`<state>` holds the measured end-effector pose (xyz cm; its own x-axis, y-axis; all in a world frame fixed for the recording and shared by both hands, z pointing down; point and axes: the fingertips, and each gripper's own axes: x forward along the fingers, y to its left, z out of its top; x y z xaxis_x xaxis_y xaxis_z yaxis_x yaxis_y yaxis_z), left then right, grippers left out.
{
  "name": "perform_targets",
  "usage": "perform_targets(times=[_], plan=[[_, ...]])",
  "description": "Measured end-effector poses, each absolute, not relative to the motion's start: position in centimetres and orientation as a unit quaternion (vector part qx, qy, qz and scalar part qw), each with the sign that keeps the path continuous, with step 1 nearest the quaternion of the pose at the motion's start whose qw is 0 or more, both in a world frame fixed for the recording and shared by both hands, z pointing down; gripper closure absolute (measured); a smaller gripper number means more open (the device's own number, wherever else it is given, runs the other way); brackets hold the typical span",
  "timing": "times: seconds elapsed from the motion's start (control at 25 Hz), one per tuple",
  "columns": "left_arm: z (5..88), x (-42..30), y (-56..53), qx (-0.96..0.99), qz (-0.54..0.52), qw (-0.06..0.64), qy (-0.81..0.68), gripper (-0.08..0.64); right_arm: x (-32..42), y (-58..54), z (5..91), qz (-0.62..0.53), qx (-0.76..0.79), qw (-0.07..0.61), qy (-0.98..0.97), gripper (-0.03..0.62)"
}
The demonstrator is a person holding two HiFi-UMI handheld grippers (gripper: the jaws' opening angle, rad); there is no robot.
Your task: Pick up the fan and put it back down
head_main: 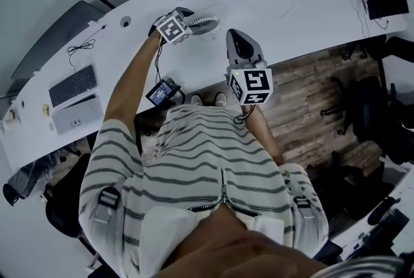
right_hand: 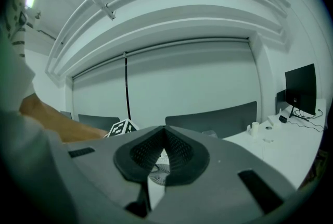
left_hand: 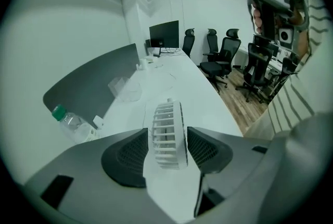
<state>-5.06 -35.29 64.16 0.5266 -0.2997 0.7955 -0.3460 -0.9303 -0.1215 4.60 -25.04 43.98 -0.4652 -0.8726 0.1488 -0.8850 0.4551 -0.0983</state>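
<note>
A small white fan (left_hand: 166,124) stands upright on the long white table (head_main: 291,11), seen edge-on in the left gripper view. My left gripper (left_hand: 167,140) points down over it, a black pad on each side of the grille and neither pad clearly pressing it. In the head view the fan (head_main: 206,24) pokes out just right of the left gripper (head_main: 193,19). My right gripper (head_main: 240,42) hovers level near the table's front edge, right of the fan. Its jaws are shut on nothing (right_hand: 165,132), and the fan's grille (right_hand: 159,172) shows in the gap under them.
A water bottle (left_hand: 72,125) stands left of the fan near a grey partition (left_hand: 88,87). A clear plastic container (left_hand: 125,88) lies farther along the table, a monitor (left_hand: 164,35) at its end. A keyboard (head_main: 72,85) lies at the left. Office chairs (left_hand: 221,56) stand on the wooden floor.
</note>
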Motion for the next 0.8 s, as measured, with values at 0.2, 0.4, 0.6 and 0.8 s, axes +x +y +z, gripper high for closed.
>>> perform_targets(times=[0.2,0.4,0.6,0.8], plan=[[65.7,-4.9,-35.0,0.869,0.47,0.052,-0.146,0.322,4.8,-25.3,44.3,0.087,0.519,0.039,-0.849,0.581],[67.5,-4.6,-35.2,0.857,0.497,0.033,-0.132,0.311,4.9,-25.5,44.5,0.089,0.521,0.041,-0.848,0.581],[67.8,-3.8,-35.4,0.858,0.497,0.03,-0.129,0.318,5.4,-25.5,44.9,0.097,0.524,0.038,-0.845,0.581],[67.2,-4.2,-35.0,0.854,0.492,0.065,-0.152,0.325,5.5,-25.2,45.0,0.096,0.527,0.038,-0.844,0.581]])
